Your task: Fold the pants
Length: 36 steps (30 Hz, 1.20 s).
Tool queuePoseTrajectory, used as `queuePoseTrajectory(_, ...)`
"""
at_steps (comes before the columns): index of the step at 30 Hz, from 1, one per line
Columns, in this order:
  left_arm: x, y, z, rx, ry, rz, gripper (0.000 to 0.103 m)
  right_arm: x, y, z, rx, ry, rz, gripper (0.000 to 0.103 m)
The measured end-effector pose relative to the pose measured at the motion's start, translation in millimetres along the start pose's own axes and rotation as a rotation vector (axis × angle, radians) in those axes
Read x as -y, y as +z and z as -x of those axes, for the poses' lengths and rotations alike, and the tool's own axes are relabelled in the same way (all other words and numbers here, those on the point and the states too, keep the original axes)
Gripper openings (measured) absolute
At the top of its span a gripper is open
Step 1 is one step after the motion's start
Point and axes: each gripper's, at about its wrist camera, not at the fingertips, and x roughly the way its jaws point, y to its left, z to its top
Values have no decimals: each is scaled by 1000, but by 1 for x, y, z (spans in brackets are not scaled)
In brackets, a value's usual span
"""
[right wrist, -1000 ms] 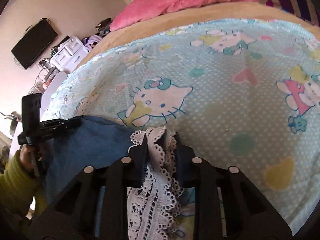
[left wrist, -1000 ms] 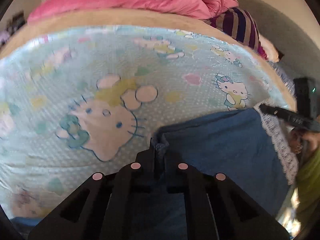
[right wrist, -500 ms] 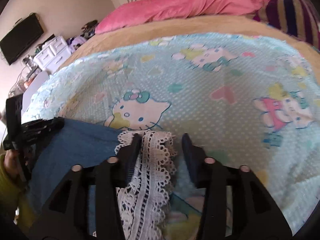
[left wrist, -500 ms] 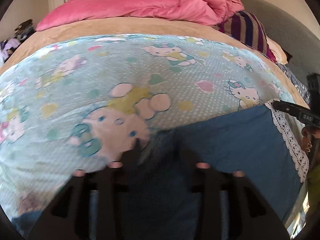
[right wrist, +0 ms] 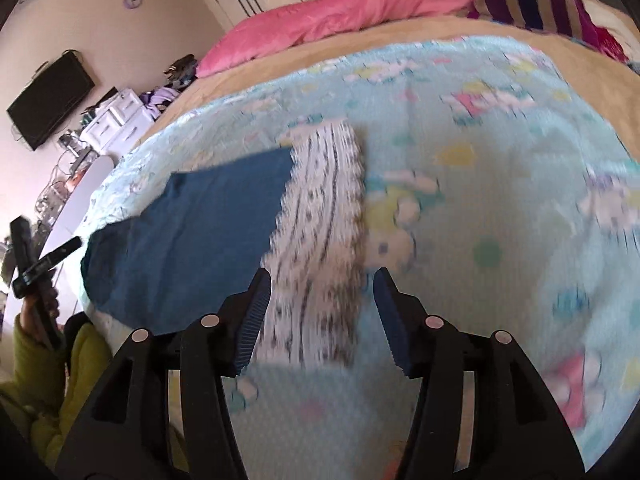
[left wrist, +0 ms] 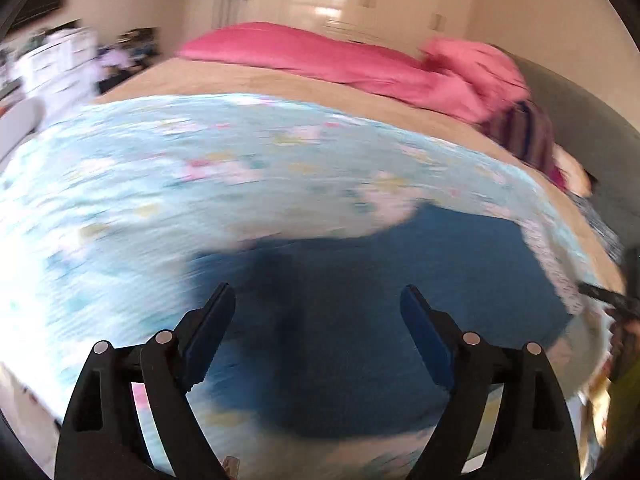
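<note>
While your left gripper (left wrist: 316, 304) opens wide with nothing held, the blue pants (left wrist: 380, 292) lie flat on the cartoon-cat sheet (left wrist: 160, 184) at the near edge of the bed. Your right gripper (right wrist: 322, 286) is opening too, above the white lace hem (right wrist: 320, 216), not pinching it.
</note>
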Motion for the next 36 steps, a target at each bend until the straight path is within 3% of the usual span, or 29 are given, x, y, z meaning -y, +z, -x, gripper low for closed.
queuePoseTrajectory(3, -31, -11, 3, -35, 30, 92, 84, 0, -5, -10, -30, -11, -30, 46)
queuePoseTrajectory(5, -41, -17, -5, -82, 18, 146, 95, -2, -9, -16, -44, -14, -29, 47)
queuePoseTrajectory(9, -33, -24, -24, -138, -3, 141, 94, -5, -14, -24, -46, -39, -47, 48)
queuePoseTrajectory(10, -30, -25, -26, -128, -17, 139, 78, -8, -15, -24, -45, -50, -44, 48)
queuePoseTrajectory(12, -26, -27, -29, -123, -10, 130, 49, -13, -14, -27, -54, -64, -18, 35)
queuePoseTrajectory(13, -23, -27, -28, -112, 7, 113, 40, -18, -15, -29, -65, -75, 4, 27)
queuePoseTrajectory(14, -22, -26, -26, -100, 6, 103, 39, -21, -15, -30, -68, -76, 21, 16)
queuePoseTrajectory(17, -28, -24, -15, -73, 2, 111, 38, -32, -13, -25, -57, -116, 83, 15)
queuePoseTrajectory(22, -33, -31, -27, -128, 14, 115, 49, -30, -16, -30, -65, -166, 88, 22)
queuePoseTrajectory(25, -36, -27, -9, -85, 53, 114, 64, -28, -14, -23, -54, -182, 77, 31)
queuePoseTrajectory(28, -32, -21, 15, -38, 94, 81, 64, -32, -13, -7, -8, -218, 95, 37)
queuePoseTrajectory(29, -26, -17, 24, -12, 106, 60, 66, -37, -12, 1, 20, -231, 114, 39)
queuePoseTrajectory(31, -13, -12, 37, 20, 110, 21, 83, -47, -11, 9, 60, -240, 150, 47)
queuePoseTrajectory(36, 54, -1, 30, 16, 19, -140, 90, -80, -9, 5, 83, -189, 243, 56)
